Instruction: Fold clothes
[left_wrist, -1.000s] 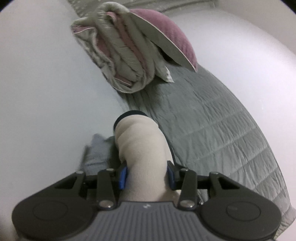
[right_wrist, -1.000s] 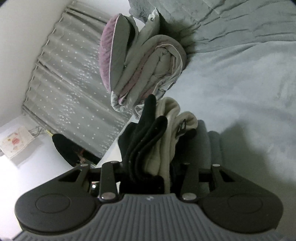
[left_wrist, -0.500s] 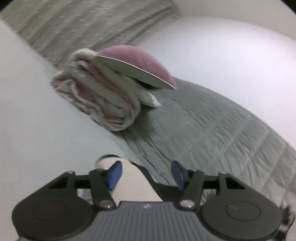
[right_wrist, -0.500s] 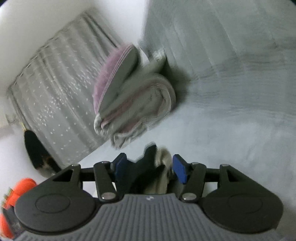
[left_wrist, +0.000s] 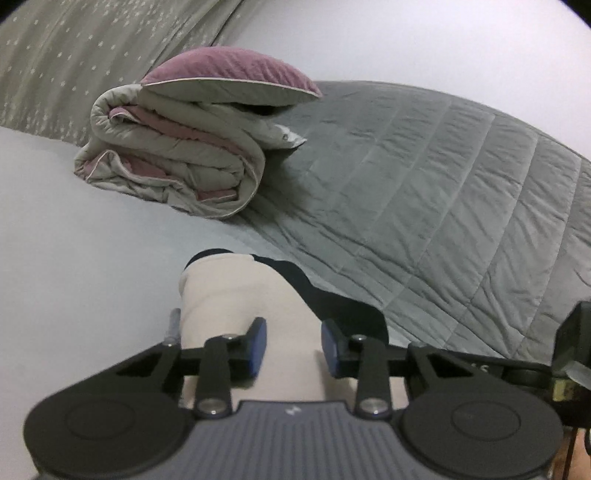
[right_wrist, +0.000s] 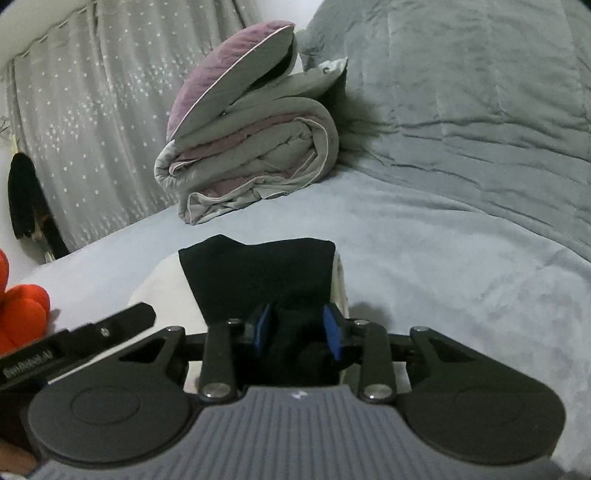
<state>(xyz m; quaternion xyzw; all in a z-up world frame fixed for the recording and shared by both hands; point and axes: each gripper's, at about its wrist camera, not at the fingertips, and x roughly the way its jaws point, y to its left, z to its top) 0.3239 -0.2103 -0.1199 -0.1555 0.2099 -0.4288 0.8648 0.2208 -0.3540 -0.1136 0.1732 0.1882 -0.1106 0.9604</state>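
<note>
Left gripper (left_wrist: 290, 347) fingers closing astride cream cloth (left_wrist: 236, 295); right gripper (right_wrist: 297, 328) closing on black cloth (right_wrist: 262, 273); square both layers before pinching.

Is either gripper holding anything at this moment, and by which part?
Both jaws are closing. The left gripper has the cream garment between its pads, the right gripper the black garment at its near end; whether either pair presses yet cannot be told.

Pillow (left_wrist: 229, 79) atop folded quilt (left_wrist: 173, 170), on bed (left_wrist: 74, 258)
</note>
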